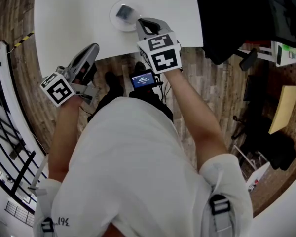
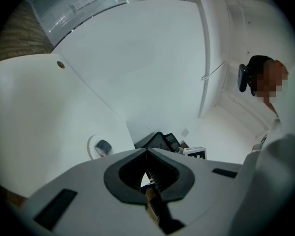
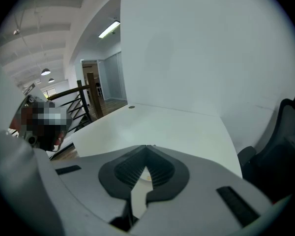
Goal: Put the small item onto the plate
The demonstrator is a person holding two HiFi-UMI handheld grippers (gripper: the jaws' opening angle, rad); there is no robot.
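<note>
Right gripper (image 1: 142, 22), jaws pressed together and empty, is held just beside the right rim of the plate (image 1: 114, 19), where the item (image 1: 124, 13) lies. If swung left, the plate could be shoved or the item knocked off. Left gripper (image 1: 94, 47), also closed on nothing, is kept well apart.

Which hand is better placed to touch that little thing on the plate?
Right. The right gripper is at the plate, beside the small item; the left gripper is by the table edge.

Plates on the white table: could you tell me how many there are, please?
1. The plate lies on the table, just by the right gripper, with the small item on it. No other plate shows.
</note>
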